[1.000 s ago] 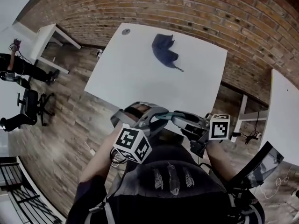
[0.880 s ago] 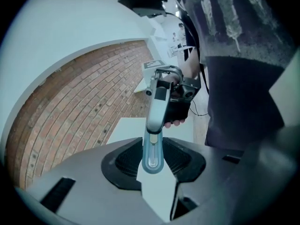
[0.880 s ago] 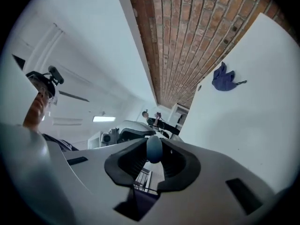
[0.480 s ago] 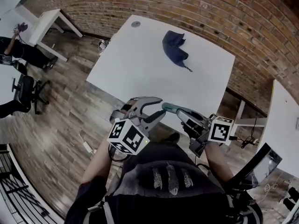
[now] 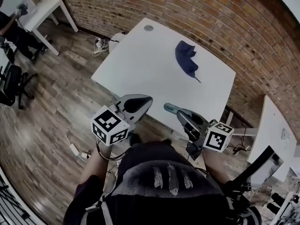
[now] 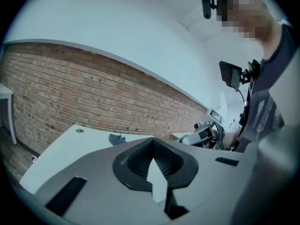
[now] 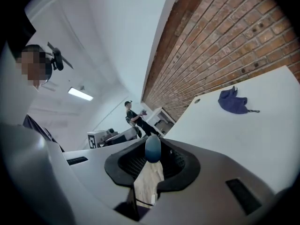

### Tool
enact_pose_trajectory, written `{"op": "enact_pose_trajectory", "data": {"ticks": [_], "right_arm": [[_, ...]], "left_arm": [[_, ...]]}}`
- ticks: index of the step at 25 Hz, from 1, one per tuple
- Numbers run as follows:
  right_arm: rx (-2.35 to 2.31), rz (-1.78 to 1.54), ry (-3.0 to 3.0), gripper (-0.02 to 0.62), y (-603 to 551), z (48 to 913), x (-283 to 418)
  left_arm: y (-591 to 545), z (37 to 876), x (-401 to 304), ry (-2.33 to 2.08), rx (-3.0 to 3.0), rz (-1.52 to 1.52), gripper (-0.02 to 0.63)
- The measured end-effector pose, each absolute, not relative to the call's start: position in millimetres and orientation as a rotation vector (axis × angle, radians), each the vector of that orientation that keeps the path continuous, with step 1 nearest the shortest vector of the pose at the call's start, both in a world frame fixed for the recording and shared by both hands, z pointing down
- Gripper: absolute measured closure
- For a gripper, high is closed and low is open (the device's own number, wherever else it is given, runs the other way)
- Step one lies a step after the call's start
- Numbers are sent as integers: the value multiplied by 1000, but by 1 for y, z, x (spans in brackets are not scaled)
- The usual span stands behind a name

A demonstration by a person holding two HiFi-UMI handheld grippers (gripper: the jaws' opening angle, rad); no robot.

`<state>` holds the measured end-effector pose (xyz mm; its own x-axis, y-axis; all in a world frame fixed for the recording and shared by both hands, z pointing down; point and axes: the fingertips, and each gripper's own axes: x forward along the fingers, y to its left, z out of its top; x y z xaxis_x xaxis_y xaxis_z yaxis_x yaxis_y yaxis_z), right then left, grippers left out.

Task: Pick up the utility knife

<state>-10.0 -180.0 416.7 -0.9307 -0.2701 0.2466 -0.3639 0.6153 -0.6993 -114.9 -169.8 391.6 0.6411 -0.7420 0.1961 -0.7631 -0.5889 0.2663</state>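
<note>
The right gripper (image 5: 182, 116), its jaws just drawn in, clamps the blue-grey utility knife (image 5: 169, 108), which is held in the air at the near edge of the white rectangular table (image 5: 136, 64). The left gripper (image 5: 146, 100), just to its left, has just closed fully on nothing.

- A table (image 5: 136, 64) stands ahead, its far edge against a brick wall (image 5: 197, 13).
- A cloth (image 5: 186, 57) lies on its far right part.
- Before its near edge, the left gripper (image 5: 148, 99), jaws just closed empty, sits left of the right gripper (image 5: 180, 115).
- The utility knife (image 5: 169, 108) sits between the right gripper's jaws, which just closed on it.
</note>
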Motion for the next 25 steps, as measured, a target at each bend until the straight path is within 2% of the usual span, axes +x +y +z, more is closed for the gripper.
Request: {"op": "enact_pose_trajectory", "data": {"ticks": [11,17,25], "right_arm": [[624,1211,-2699,526,-153,407,-90],[624,1149,-2648,526,-143,417,-95],[513,1297,-2683,526,-149,425,-104]], "left_arm": [[-133,403,-204,-1183,2482,-111,609],[-126,405,-204,-1149,2459,-167,609],[-118,406,-205,-1233,2388,-93,609]]}}
